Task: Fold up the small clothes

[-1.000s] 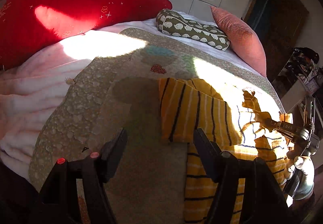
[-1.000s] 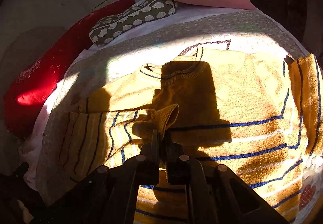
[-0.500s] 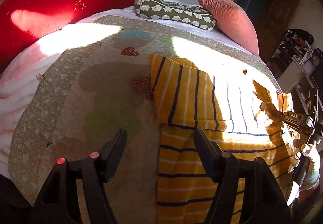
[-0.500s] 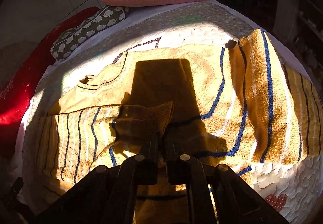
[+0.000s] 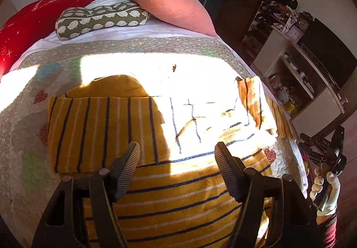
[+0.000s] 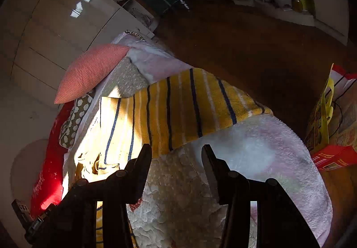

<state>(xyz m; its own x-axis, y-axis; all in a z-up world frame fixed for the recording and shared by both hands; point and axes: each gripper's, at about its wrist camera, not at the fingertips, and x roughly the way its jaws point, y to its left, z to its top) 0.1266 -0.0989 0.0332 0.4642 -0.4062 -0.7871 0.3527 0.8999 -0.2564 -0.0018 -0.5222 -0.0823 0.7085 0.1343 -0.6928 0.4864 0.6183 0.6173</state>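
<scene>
A yellow sweater with navy and white stripes [image 5: 174, 190] lies spread on the quilted bedspread [image 5: 22, 127]. Its left sleeve [image 5: 100, 129] is folded flat across the body. Its right sleeve [image 6: 189, 105] stretches out toward the bed's right edge. My left gripper [image 5: 177, 158] is open and empty, just above the sweater's lower body. My right gripper [image 6: 176, 158] is open and empty, above the quilt just short of the right sleeve. In the left wrist view it [image 5: 321, 149] sits off the bed's right edge in a gloved hand.
A red pillow [image 5: 33, 18], a green patterned cushion [image 5: 100, 20] and a pink pillow [image 5: 167, 4] line the bed's head. Shelves with clutter [image 5: 296, 51] stand to the right. A pink fleece blanket [image 6: 279, 158] hangs at the bed's edge, with boxes [image 6: 330, 127] on the floor.
My right gripper has opened, let go of the sweater's fabric, and swung away to the bed's right side. My left gripper has moved right, over the sweater's body, still open.
</scene>
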